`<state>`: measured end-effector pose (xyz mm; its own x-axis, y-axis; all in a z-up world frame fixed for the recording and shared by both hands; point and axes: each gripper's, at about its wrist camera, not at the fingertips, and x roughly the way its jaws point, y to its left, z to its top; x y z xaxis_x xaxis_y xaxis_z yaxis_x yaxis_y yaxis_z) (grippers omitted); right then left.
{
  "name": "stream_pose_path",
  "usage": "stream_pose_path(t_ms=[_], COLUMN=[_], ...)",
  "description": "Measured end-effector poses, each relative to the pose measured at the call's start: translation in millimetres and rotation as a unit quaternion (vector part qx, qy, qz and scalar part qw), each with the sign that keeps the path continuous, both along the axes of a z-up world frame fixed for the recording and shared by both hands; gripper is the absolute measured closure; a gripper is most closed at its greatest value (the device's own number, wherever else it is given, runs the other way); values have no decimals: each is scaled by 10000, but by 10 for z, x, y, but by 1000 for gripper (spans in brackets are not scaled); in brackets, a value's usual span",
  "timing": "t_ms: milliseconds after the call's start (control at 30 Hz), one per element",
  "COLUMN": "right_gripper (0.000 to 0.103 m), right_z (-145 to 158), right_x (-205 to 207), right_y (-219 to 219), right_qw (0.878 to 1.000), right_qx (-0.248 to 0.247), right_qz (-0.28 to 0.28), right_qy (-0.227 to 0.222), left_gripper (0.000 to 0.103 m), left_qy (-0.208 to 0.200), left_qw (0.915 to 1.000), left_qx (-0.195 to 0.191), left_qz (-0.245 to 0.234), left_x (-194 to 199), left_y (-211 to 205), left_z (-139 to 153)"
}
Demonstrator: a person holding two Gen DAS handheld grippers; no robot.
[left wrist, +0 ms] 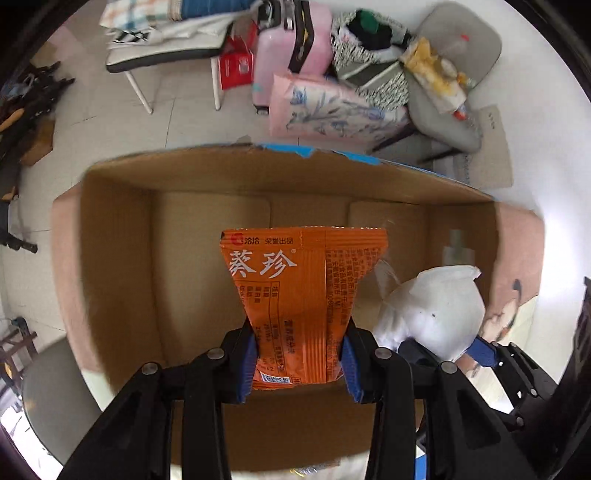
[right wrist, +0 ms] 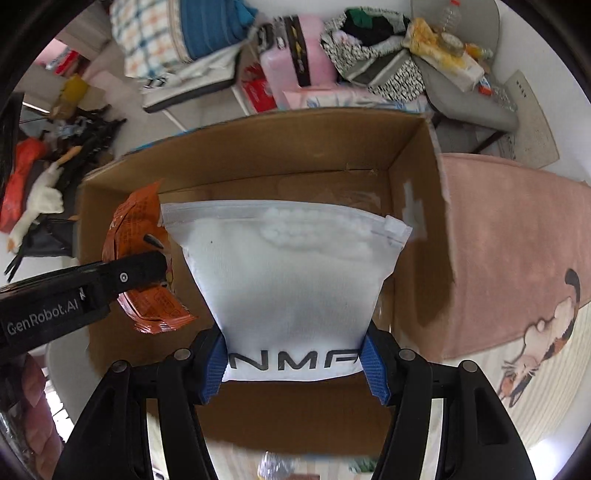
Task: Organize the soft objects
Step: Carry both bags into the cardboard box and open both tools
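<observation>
My left gripper (left wrist: pixel 298 363) is shut on an orange snack packet (left wrist: pixel 299 291) and holds it above the open cardboard box (left wrist: pixel 122 236). My right gripper (right wrist: pixel 293 363) is shut on a white zip bag of cotton balls (right wrist: pixel 291 280), marked NMF, also above the box (right wrist: pixel 417 177). The white bag (left wrist: pixel 432 314) and the right gripper show at the right in the left wrist view. The orange packet (right wrist: pixel 147 266) and the left gripper show at the left in the right wrist view. Both items hang side by side over the box's inside.
The box sits on a round table with a pink cat-print mat (right wrist: pixel 517 258). Beyond it on the floor stand chairs piled with clothes (left wrist: pixel 177 33), a pink suitcase (left wrist: pixel 291 48) and a pink pillow (left wrist: pixel 332 107). Dark clutter and a plush toy (right wrist: pixel 40 199) lie at the left.
</observation>
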<state>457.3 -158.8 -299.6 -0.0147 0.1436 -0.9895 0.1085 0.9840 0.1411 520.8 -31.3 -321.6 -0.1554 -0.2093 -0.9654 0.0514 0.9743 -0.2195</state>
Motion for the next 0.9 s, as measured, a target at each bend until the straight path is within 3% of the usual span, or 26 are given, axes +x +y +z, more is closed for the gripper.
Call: stream_pose_path(t_ms=[200,467,600,633,767,800,833,900], right_gripper=[38,29,15,13,6,0,0,0], right_z=[-488,-817,-752,-703,-494,-444,-373,-232], right_x=[310,490,500,493,420,398,354,255], right_y=[13,39,16,9,33,32,23,-7], right_qw=[9991,9975,9973,9974,9964,9964,9965,9966], right_qx=[-121,-349,-228,-263,-507,-511,-528,-593], right_qz=[-126,83,62,70,298,309,328,394], right_qy=[385,617,697,668,617,602,556,414], left_gripper=[67,64,25,20,20,16,7,2], left_qy=[592,647,471,332,110,24,-131,-404], left_qw=[9979,9971,9988,9992,9991,9987,9983,9963], left_qx=[-16,183,145,241,413,499,573,754], left_qz=[-264,-357,-65,-30,-42,-40,-39,-65], left_x=[221,184,164,147,18,-56,-125,-266], left_y=[-147,-195,-63,-29,63,113,138,221], left_z=[-593,-686,-488,-397,-94,10,126,316])
